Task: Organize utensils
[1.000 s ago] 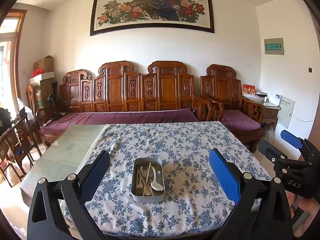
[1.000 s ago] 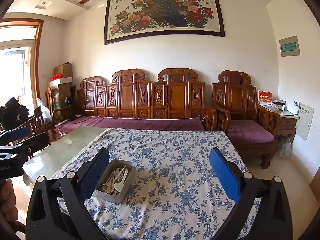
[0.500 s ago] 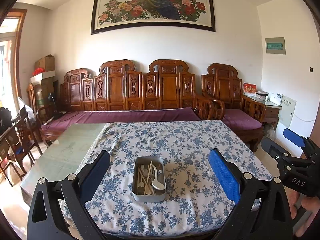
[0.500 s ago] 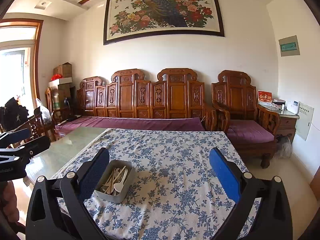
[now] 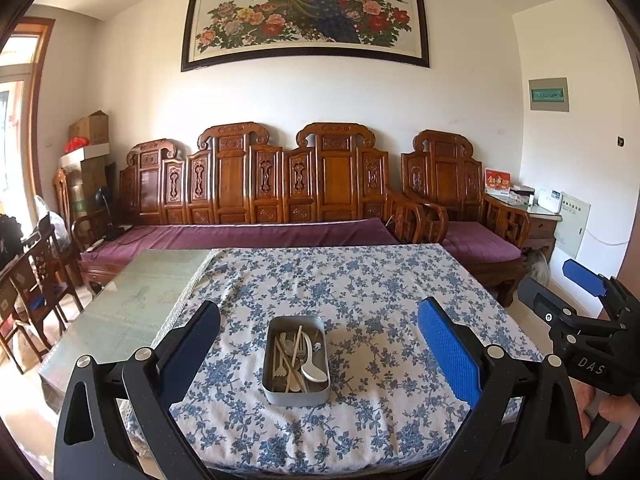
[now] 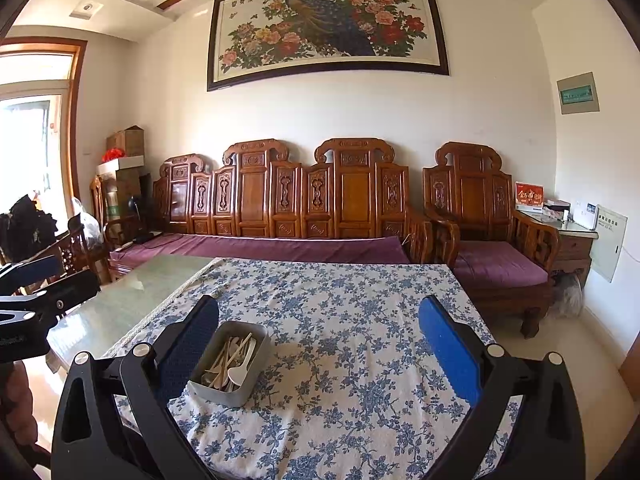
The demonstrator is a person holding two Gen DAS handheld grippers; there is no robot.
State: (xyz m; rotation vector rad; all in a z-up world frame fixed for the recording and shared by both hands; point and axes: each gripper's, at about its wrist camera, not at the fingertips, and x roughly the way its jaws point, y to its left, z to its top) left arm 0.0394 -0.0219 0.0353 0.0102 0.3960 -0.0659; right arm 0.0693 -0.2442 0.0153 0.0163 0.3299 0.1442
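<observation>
We have the table [image 5: 132, 312] with a blue-floral tablecloth [image 5: 360, 288] over most of it; bare glass strip along the left edge. Nothing else on the cloth but one metal tin [image 5: 296, 394], sitting near the table's near edge, roughly mid-width.

All the utensils [image 5: 298, 354] we can see are in that tin, piled loose and crossing: a white spoon [image 5: 313, 372], chopsticks, what looks like forks. Exact count unclear. Tin's long axis runs near edge to far edge.

That fits either utensils waiting to be sorted out of the tin or utensils gathered into it; we can't tell which.

Key relation: the tin lies dead ahead of the left hand-held gripper [image 5: 318, 344], centred between its fingers. For the right hand-held gripper [image 6: 318, 340] it's off to the left, just beside the left finger. So the left is the better lined up.

Both hand-held grippers are spread wide, holding nothing, hovering short of the near edge.
</observation>
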